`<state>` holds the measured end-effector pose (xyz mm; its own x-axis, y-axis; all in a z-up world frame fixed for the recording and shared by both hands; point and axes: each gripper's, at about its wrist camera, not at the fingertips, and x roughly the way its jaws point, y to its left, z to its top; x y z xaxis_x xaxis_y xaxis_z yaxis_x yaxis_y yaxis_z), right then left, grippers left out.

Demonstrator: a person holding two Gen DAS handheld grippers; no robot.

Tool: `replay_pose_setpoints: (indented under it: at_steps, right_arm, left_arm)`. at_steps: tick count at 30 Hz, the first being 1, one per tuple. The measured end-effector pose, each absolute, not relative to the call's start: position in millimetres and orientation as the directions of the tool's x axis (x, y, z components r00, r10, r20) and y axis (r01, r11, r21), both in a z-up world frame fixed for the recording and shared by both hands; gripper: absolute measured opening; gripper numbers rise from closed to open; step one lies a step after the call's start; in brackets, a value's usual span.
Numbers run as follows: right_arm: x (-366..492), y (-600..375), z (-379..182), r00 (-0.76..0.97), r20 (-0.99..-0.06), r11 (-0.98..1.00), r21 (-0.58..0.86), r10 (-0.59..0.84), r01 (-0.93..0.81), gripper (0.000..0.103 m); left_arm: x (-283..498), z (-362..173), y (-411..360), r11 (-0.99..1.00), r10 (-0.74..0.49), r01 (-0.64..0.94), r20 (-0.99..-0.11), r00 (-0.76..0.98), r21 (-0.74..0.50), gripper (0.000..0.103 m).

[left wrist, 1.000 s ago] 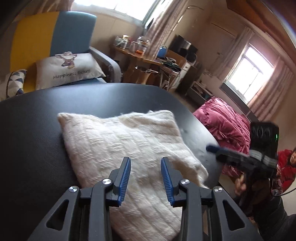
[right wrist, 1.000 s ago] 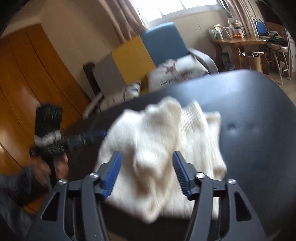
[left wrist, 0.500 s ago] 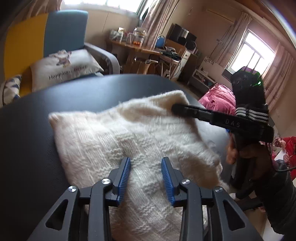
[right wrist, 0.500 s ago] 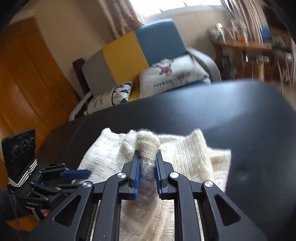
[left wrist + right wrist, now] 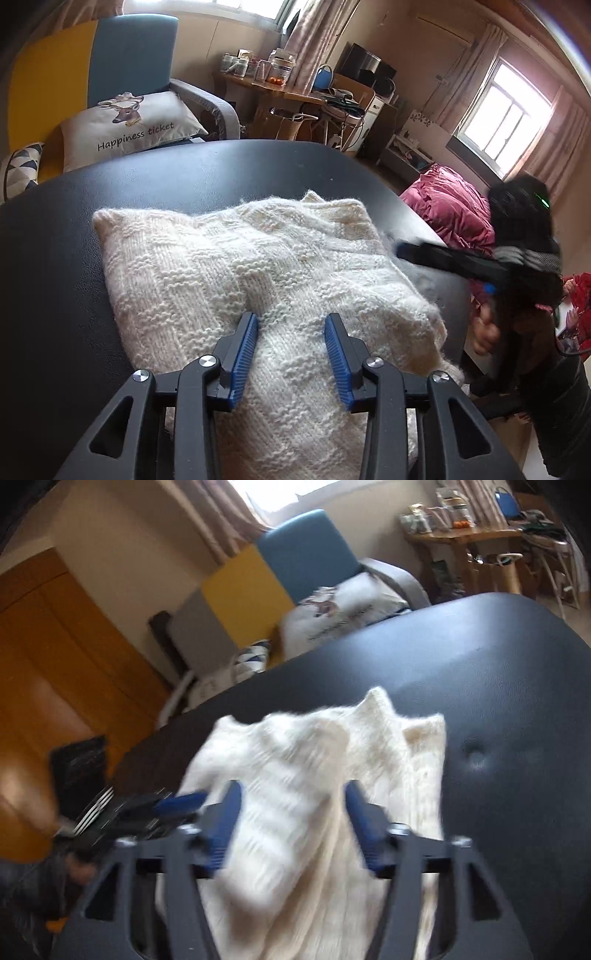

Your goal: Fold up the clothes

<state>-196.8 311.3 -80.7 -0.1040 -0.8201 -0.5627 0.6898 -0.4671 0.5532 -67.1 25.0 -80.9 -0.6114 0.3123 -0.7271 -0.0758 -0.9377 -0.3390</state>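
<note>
A cream knitted sweater (image 5: 258,280) lies folded into a thick, roughly square bundle on a black padded table (image 5: 55,258), its near part hanging toward the table's front edge. The left gripper (image 5: 291,339) hovers low over the near part of the sweater with its blue-padded fingers (image 5: 242,354) standing apart; its jaws have just been opening a little further, the knit lies below and between them, and nothing is clamped. The right gripper (image 5: 291,812) is seen through a blurred picture; its jaws have just been opening after a pinch on a raised fold of the sweater (image 5: 314,794), and they now stand wide with the wool loose between them, no pad pressing on it. In the left wrist view the right gripper (image 5: 406,251) reaches in from the side, its tip at the sweater's far right edge, with a hand (image 5: 484,332) under it. A cushion (image 5: 129,125) rests on an armchair (image 5: 129,48) behind the table.
</note>
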Motion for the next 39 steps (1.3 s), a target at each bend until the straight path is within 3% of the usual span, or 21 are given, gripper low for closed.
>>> replay_pose_setpoints:
  at_steps: [3, 7, 10, 11, 12, 14, 16, 23, 25, 26, 27, 28, 33, 35, 37, 39]
  right_arm:
    - [-179.5, 312.2, -86.2, -0.005, -0.556, -0.403, 0.597, -0.831, 0.694, 0.071]
    - [-169.9, 302.0, -111.8, 0.031, -0.652, -0.455, 0.561, -0.757, 0.692, 0.073]
    - [-164.2, 283.1, -124.9, 0.107, -0.644, -0.416, 0.602, -0.757, 0.682, 0.077]
    - [-160.0, 275.3, -124.7, 0.108, -0.648, -0.405, 0.587, -0.754, 0.701, 0.073]
    - [-150.4, 266.2, -119.4, 0.129, -0.63, -0.361, 0.586, -0.765, 0.725, 0.053]
    - [-128.9, 248.6, -108.3, 0.157, -0.608, -0.284, 0.565, -0.779, 0.775, 0.031]
    - [-105.5, 228.8, -97.0, 0.14, -0.626, -0.253, 0.496, -0.767, 0.83, 0.031]
    - [-93.9, 236.0, -119.0, 0.135, -0.625, -0.334, 0.573, -0.769, 0.749, 0.028]
    - [-99.3, 247.2, -122.0, 0.141, -0.615, -0.355, 0.611, -0.776, 0.708, 0.03]
    - [-100.9, 251.5, -120.8, 0.142, -0.611, -0.361, 0.622, -0.779, 0.695, 0.038]
    - [-102.4, 255.9, -117.9, 0.135, -0.61, -0.367, 0.623, -0.781, 0.69, 0.055]
    - [-103.5, 260.5, -112.3, 0.11, -0.62, -0.377, 0.598, -0.777, 0.707, 0.061]
    - [-114.6, 279.5, -93.4, 0.027, -0.663, -0.414, 0.498, -0.748, 0.762, 0.067]
    - [-121.9, 283.1, -94.6, 0.082, -0.596, -0.368, 0.591, -0.799, 0.718, 0.067]
    - [-128.9, 286.5, -95.8, 0.132, -0.523, -0.315, 0.675, -0.842, 0.667, 0.076]
    - [-124.6, 280.4, -98.3, 0.168, -0.501, -0.275, 0.69, -0.849, 0.67, 0.078]
  left_arm:
    - [-66.7, -81.7, 25.6, -0.939, 0.307, -0.073, -0.728, -0.612, -0.335, 0.038]
    - [-67.7, -82.3, 25.9, -0.942, 0.3, -0.067, -0.733, -0.611, -0.33, 0.038]
    - [-65.8, -82.2, 26.5, -0.945, 0.296, -0.076, -0.737, -0.608, -0.317, 0.038]
    - [-64.7, -82.2, 26.3, -0.946, 0.295, -0.08, -0.738, -0.607, -0.313, 0.038]
    - [-62.8, -82.3, 25.2, -0.947, 0.295, -0.082, -0.739, -0.606, -0.31, 0.038]
    - [-56.2, -82.6, 19.9, -0.947, 0.294, -0.081, -0.74, -0.605, -0.31, 0.038]
    - [-45.5, -82.2, 12.1, -0.95, 0.285, -0.075, -0.742, -0.607, -0.303, 0.038]
    - [-25.9, -75.1, -0.8, -0.948, 0.285, -0.064, -0.741, -0.608, -0.312, 0.038]
    - [-25.1, -67.7, 10.8, -0.956, 0.272, -0.087, -0.74, -0.615, -0.279, 0.039]
    - [-24.3, -63.4, 17.9, -0.958, 0.273, -0.103, -0.736, -0.62, -0.268, 0.039]
    - [-23.7, -58.9, 25.2, -0.956, 0.282, -0.122, -0.73, -0.623, -0.266, 0.039]
    - [-24.4, -54.3, 31.8, -0.954, 0.293, -0.136, -0.725, -0.623, -0.268, 0.039]
    - [-36.7, -39.1, 56.0, -0.939, 0.343, -0.193, -0.737, -0.582, -0.284, 0.04]
    - [-44.6, -36.3, 59.7, -0.925, 0.38, -0.204, -0.75, -0.542, -0.32, 0.047]
    - [-52.6, -33.5, 63.4, -0.91, 0.415, -0.214, -0.76, -0.501, -0.356, 0.05]
    - [-62.2, -30.8, 67.5, -0.908, 0.418, -0.211, -0.776, -0.473, -0.361, 0.052]
